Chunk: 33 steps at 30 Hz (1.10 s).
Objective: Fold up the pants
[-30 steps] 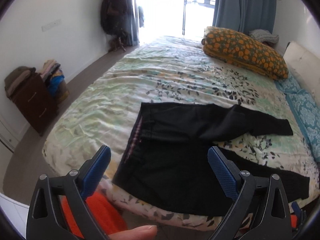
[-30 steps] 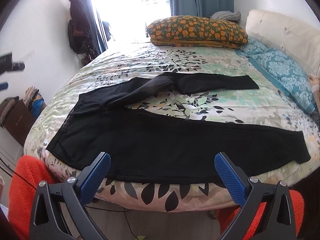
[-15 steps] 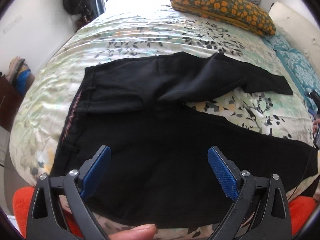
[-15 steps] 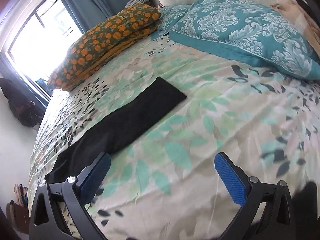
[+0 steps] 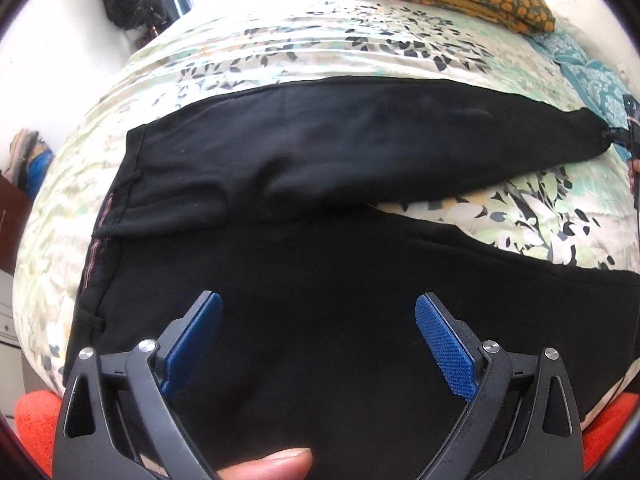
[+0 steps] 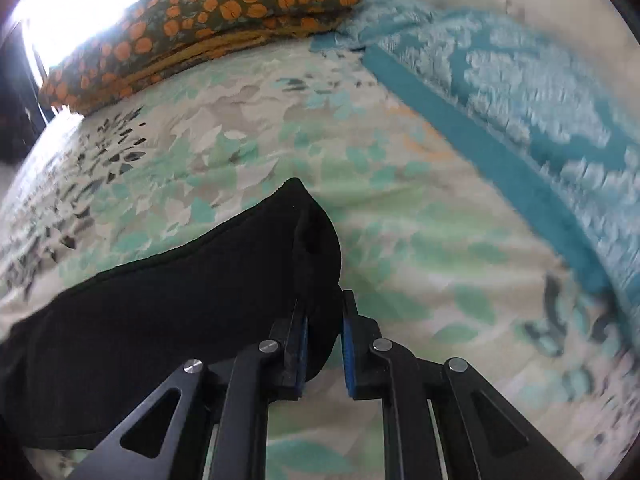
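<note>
I find the black pants (image 5: 320, 208) spread flat on the bed (image 5: 280, 52), which carries a leaf-print cover. The waistband lies at the left in the left wrist view, with a striped inner lining showing along its edge. The two legs run to the right and part, leaving a wedge of cover between them.

My left gripper (image 5: 318, 328) hovers over the near leg, just short of the seat. Its blue-padded fingers (image 5: 444, 348) stand wide apart, with nothing between them. A fingertip of the person's hand (image 5: 266, 462) shows at the bottom edge of that view.

My right gripper (image 6: 324, 336) is at the cuff of the far leg. Its jaws have just been closing and now stand narrow, with the hem of the pants (image 6: 180, 304) bunched between the fingers (image 6: 348, 344). The cuff rises into a peak just ahead of the fingertips. From the left wrist view, the same gripper (image 5: 630, 136) appears at the far right, at the tip of that leg.

An orange-patterned pillow (image 6: 208, 20) lies at the head of the bed, and a teal patterned pillow (image 6: 540, 92) lies beside it. The right wrist view is motion-blurred toward its right side.
</note>
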Motion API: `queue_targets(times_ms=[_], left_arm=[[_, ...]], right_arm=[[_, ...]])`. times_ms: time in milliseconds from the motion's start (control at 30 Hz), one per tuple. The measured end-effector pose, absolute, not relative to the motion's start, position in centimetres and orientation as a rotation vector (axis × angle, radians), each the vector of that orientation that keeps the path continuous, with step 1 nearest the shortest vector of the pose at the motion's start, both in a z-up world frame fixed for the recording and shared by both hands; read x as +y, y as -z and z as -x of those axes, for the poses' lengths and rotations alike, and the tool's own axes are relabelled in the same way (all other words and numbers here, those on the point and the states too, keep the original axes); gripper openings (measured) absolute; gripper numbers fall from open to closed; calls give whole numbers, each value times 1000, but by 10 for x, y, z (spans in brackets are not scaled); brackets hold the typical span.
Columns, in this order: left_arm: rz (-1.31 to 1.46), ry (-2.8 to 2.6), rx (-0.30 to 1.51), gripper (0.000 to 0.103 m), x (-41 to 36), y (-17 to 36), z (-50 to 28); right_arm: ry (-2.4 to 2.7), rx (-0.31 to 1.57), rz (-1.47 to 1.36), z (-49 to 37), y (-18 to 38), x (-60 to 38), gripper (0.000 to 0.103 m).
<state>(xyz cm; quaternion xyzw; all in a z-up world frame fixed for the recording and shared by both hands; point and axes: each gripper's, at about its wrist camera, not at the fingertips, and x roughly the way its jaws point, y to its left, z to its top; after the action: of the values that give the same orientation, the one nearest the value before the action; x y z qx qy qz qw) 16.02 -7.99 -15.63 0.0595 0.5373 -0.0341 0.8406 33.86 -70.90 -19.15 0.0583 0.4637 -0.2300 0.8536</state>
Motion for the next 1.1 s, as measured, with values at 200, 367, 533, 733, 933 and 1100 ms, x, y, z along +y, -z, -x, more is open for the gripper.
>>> queue_targets(times_ms=[200,367,533,733,933,1100], left_arm=[[-187,82,1159,98,-101,160,-170],[-229,49,1145,98,-101,159,-169],[-253,36,1136,98,-97,152,-161],[-272,42,1100,98,-93,134,-144],[-262,52,1084,98,-85,117,-128],[-246,47,1070,98,-75,108,-114]], right_arm=[[562,1039,-73,-348,221,-724,60],[631,879,-99,-312,190,-709,92],[560,834,-107,-273,161,-668,92],[410,832,-128,-210,139,-587,92],[248,849,-138,-136,127,-485,92],[131,880,-177,-74,128,-400,93]])
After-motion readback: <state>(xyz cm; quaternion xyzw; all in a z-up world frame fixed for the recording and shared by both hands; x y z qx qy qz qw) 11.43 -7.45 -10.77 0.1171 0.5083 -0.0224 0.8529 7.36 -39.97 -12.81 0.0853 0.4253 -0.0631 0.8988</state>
